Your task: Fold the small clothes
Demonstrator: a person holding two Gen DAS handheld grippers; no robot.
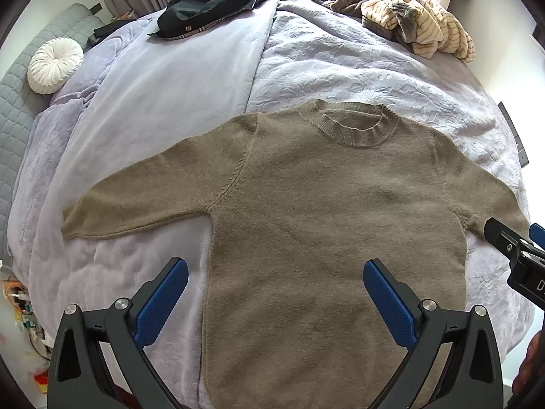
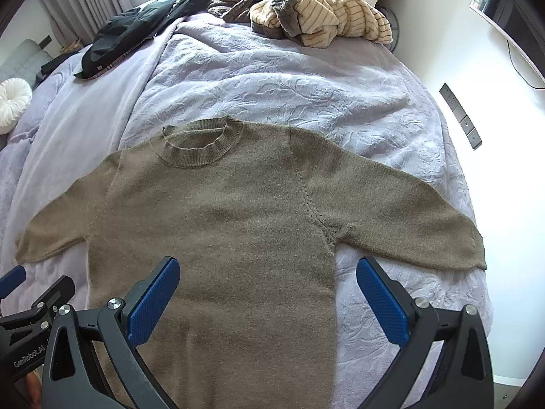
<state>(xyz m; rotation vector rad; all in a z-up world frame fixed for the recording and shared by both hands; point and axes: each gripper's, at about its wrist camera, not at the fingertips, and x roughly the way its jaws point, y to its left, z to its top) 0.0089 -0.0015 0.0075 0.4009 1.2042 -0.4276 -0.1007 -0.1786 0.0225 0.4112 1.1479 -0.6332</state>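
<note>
Left wrist view: the left gripper (image 1: 276, 293) is hovering wide open over the brown sweater (image 1: 306, 204), which is lying flat on the bed (image 1: 340, 68). Right wrist view: the right gripper (image 2: 269, 293) is also gaping wide, holding nothing. No folds yet, so everything's still left to do.

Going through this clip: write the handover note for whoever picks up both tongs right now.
Left tongs: open, empty, hovering over the lower left side of the olive-brown knitted crew-neck sweater.
Right tongs: open, empty, over its lower right side.
Sweater lies flat on the lavender quilted bedspread, collar away from you, both sleeves spread outward.
Done: laid out and smoothed. Left: every fold; probably sleeves in first, then hem up.
Cream striped fleece garment and dark green jacket sit piled at the far end.
</note>
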